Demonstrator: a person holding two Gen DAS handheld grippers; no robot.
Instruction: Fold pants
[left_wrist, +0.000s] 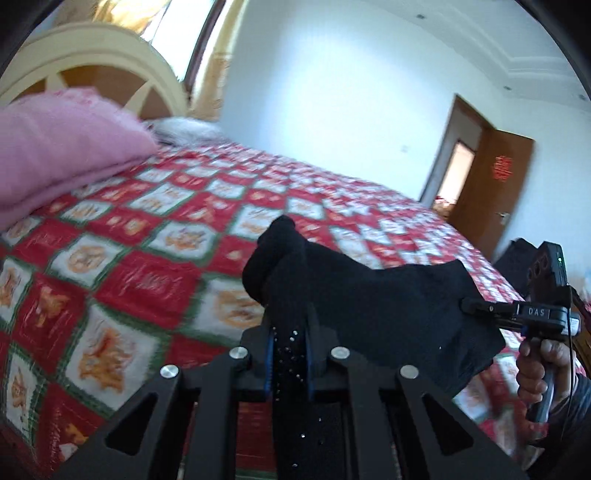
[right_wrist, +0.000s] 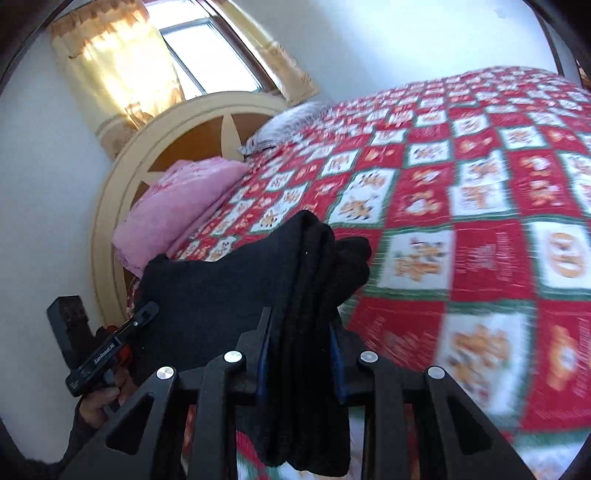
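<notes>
Black pants (left_wrist: 369, 295) hang above the quilt (left_wrist: 147, 236), stretched between our left gripper (left_wrist: 290, 317) and right gripper (right_wrist: 301, 295), both clamped on bunched fabric, neither nearer.

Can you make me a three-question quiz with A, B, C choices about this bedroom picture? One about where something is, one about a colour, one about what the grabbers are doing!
1. Where is the pink blanket?
A. hanging on the door
B. on the bed by the headboard
C. on the floor

2. What colour are the pants?
A. black
B. yellow
C. white

3. What are the left gripper and right gripper doing?
A. both open and empty
B. only one holds cloth
C. both shut on the pants

Answers:
1 B, it lies folded on the red checked bedspread next to the curved headboard.
2 A, the cloth between the fingers is black in both views.
3 C, each wrist view shows black cloth pinched between its fingers, lifted over the bed.
</notes>
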